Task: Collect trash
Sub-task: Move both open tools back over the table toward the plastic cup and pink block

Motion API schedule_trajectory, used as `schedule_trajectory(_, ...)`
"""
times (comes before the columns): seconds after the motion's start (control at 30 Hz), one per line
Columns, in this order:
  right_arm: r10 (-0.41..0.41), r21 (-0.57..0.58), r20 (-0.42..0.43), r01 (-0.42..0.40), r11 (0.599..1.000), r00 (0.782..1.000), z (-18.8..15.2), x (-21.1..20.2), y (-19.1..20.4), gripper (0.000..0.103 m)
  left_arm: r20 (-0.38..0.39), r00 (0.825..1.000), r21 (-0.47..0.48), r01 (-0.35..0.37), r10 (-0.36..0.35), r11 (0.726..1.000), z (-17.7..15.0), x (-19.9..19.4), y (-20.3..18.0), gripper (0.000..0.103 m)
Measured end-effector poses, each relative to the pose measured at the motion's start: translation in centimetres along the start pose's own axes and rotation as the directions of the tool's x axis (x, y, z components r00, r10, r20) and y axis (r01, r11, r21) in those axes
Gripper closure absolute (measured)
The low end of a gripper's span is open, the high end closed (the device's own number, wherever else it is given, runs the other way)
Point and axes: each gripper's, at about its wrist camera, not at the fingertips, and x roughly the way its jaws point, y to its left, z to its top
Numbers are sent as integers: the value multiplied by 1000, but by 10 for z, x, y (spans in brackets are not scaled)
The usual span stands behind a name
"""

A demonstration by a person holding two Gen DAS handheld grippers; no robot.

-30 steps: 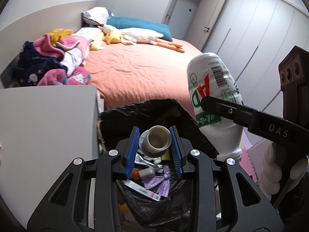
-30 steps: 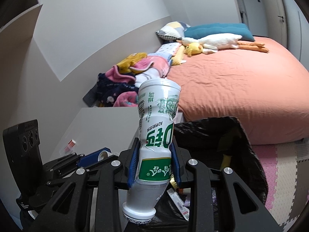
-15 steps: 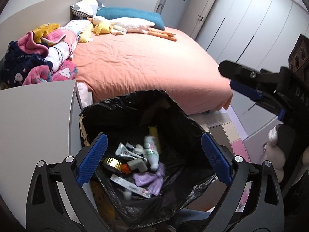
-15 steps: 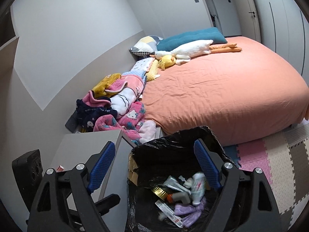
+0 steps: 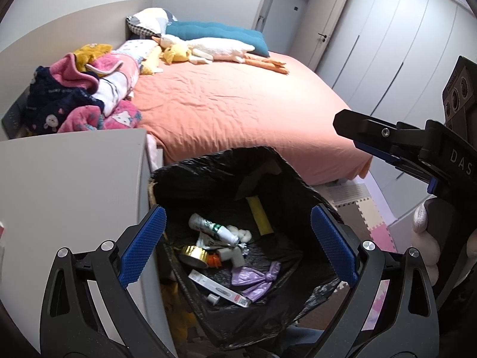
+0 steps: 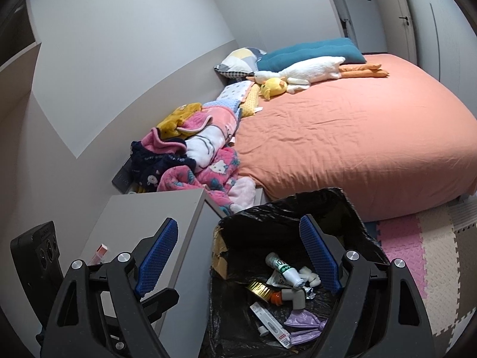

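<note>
Fingers of left gripper and right gripper spread, empty, over black-lined trash bin; white plastic bottle inside at 12 o'clock; risk: slack liner snagging a lowered finger.

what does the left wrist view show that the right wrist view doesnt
Only the left wrist view shows the right gripper from the side, the wardrobe doors and a yellow strip inside the bin.

Only the right wrist view shows a small pink item on the grey table, and part of the left gripper at the frame's lower left.

Both show the black trash bag holding a white bottle, a gold roll and a purple knotted bag, plus the orange bed and plush goose.
</note>
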Motion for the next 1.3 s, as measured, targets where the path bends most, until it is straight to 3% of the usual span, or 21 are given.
schedule_trajectory(0.43, 86, -89, -49, -91, 992, 995, -10, 20, 52, 19, 27, 993, -75, -108, 111, 991, -18, -33, 39, 9)
schedule_trajectory(0.73, 151, -140, -108, -166, 976, 983, -22, 38, 93, 19, 37, 980, -154, -189, 197, 970, -37, -61, 75, 9)
schedule_trajectory(1.3, 226, -235, -186, -267, 935, 956, -42, 73, 162, 19, 27, 930, -342, -336, 367, 877, -71, -104, 142, 9)
